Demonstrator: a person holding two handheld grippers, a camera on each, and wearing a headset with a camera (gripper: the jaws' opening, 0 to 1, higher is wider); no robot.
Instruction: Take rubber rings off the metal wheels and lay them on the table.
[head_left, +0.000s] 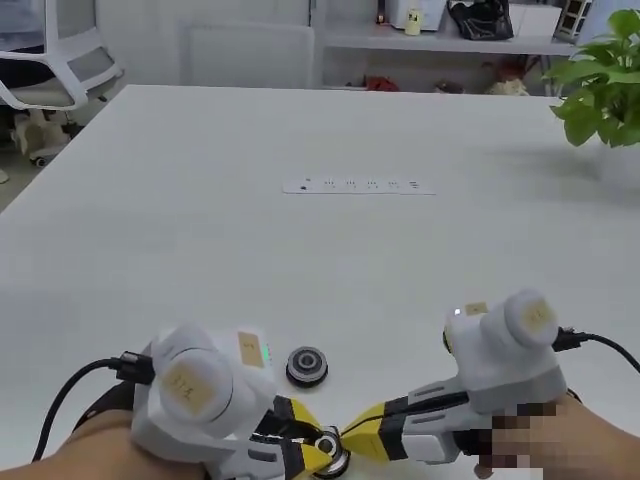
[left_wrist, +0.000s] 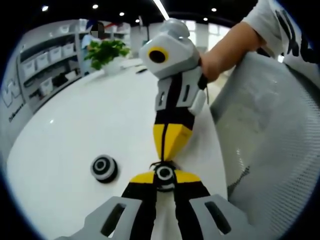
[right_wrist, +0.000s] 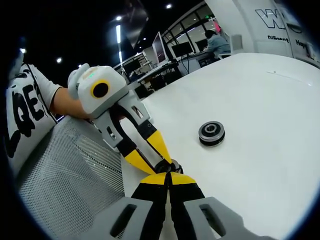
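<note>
Left gripper (left_wrist: 164, 179): clamps metal wheel (left_wrist: 164, 172), lower centre
Right gripper (right_wrist: 168, 176): jaws pinched narrow at that wheel
Second wheel (head_left: 307, 366): alone on table (head_left: 350, 270)

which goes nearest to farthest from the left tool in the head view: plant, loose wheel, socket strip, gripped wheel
1. gripped wheel, between the tips of the left tool
2. loose wheel, just beyond, lying flat
3. socket strip, farther out, centre
4. plant, far right corner

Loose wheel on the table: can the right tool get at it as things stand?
Likely yes: bare table lies between the loose wheel and the right tool. But that tool is shut on the held wheel in the left tool.
</note>
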